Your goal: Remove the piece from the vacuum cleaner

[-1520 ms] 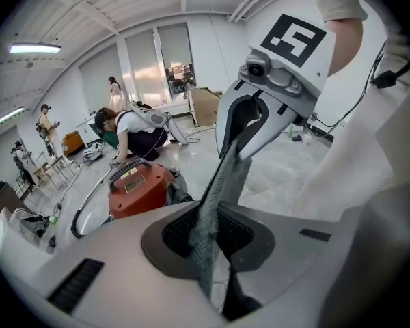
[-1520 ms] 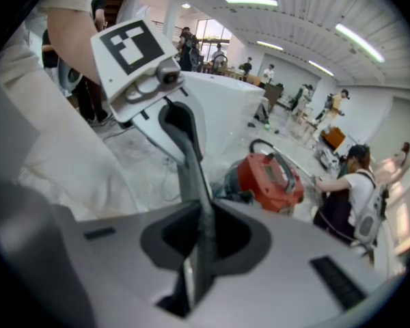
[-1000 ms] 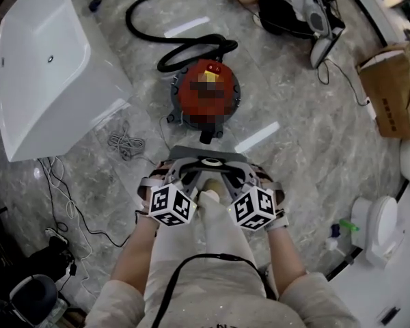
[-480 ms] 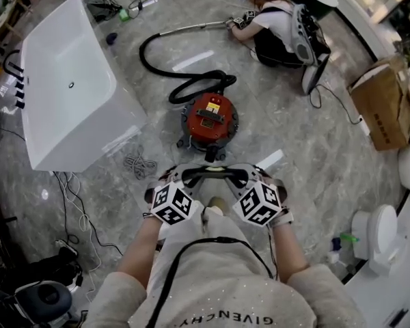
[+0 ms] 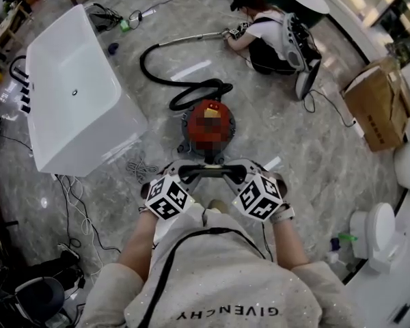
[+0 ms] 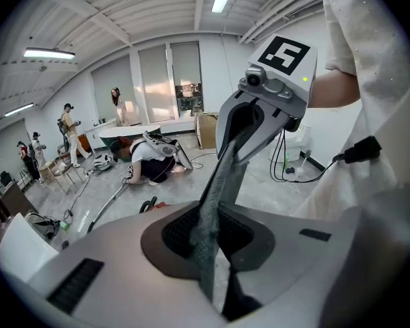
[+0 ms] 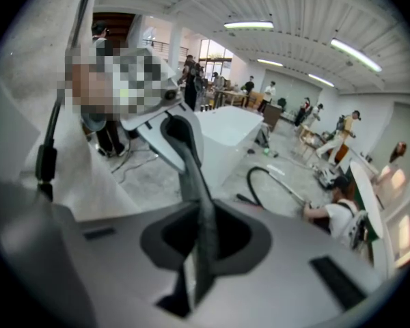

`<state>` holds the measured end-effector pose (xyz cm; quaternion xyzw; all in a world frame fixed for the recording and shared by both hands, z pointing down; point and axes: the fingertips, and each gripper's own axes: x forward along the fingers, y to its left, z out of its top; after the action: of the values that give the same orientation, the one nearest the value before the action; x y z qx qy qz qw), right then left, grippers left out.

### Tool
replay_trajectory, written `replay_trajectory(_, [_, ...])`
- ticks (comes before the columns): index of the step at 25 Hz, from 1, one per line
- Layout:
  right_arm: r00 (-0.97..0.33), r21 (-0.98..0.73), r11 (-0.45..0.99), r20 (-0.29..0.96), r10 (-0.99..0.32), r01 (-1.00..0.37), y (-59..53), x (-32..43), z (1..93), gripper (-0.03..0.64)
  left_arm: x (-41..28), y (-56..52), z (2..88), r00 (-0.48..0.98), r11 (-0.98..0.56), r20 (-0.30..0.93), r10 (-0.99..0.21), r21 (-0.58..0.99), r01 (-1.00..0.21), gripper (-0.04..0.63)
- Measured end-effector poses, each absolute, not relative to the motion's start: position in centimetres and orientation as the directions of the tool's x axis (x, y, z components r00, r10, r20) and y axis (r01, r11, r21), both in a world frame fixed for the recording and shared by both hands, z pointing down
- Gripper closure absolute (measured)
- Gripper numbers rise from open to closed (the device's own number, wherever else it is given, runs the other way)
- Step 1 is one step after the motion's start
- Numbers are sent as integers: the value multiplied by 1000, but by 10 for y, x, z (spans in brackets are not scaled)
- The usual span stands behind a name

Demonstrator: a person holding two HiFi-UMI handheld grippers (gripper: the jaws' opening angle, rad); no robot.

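The red round vacuum cleaner [image 5: 208,125] stands on the marble floor a step ahead of me. Its black hose [image 5: 165,74] loops away to a metal wand [image 5: 191,38], whose far end is held by a person sitting on the floor [image 5: 270,36]. I hold both grippers close to my waist, tips turned toward each other. The left gripper [image 5: 191,171] and right gripper [image 5: 227,170] are well short of the vacuum. In each gripper view the jaws lie together as one thin strip with nothing between them: left gripper [image 6: 232,149], right gripper [image 7: 184,149].
A white bathtub [image 5: 75,94] stands at the left with cables [image 5: 140,169] on the floor beside it. A cardboard box [image 5: 379,104] is at the right, a toilet [image 5: 379,231] and a green-topped bottle [image 5: 342,241] at lower right. Several people stand farther off.
The head view has lifted and shows more of the far floor, and the vacuum sits smaller in the picture. Both grippers stay together at my waist, jaws unchanged.
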<state>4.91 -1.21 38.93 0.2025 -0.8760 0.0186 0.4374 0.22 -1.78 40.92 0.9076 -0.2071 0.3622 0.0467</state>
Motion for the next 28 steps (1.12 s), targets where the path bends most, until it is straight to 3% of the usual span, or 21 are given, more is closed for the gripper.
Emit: replay_trajectory(28, [-571,141,941,764,-301,-309,-4,21,349,571,-24,-9,374,689,-894,640,-341,7,-449,537])
